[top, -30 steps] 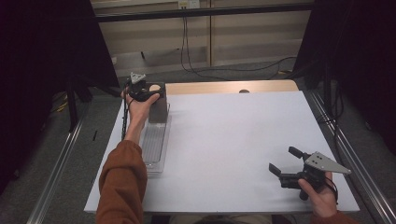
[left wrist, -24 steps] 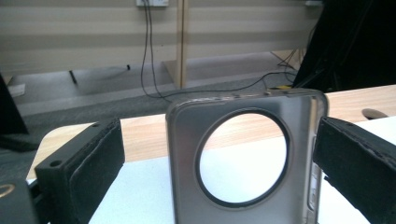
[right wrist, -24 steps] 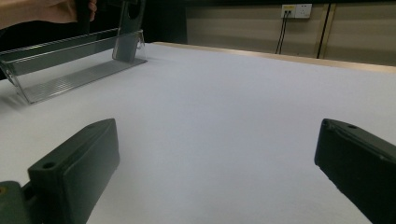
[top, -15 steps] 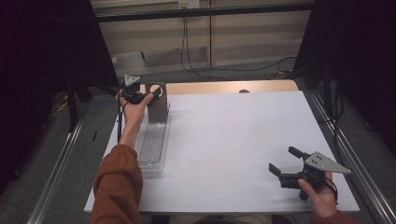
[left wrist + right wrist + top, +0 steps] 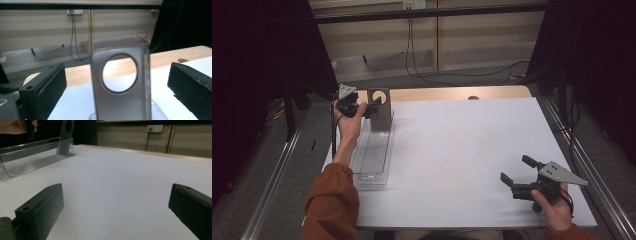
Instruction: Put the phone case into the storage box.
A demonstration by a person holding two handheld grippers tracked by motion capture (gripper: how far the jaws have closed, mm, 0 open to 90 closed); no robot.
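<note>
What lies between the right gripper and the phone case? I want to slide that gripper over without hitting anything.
In the high view only bare white table lies between the right gripper and the phone case, which stands in the clear rack.

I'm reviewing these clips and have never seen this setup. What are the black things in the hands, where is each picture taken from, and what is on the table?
A person holds a hand-held two-jaw clamp in each hand. One picture looks down from above; the other two come from cameras riding on the clamps. The left gripper, open, has its jaws either side of a grey phone case with a round hole, standing upright in a clear slotted rack; the jaws are not touching it. The right gripper, open and holding nothing, sits at the near right of the white table.
</note>
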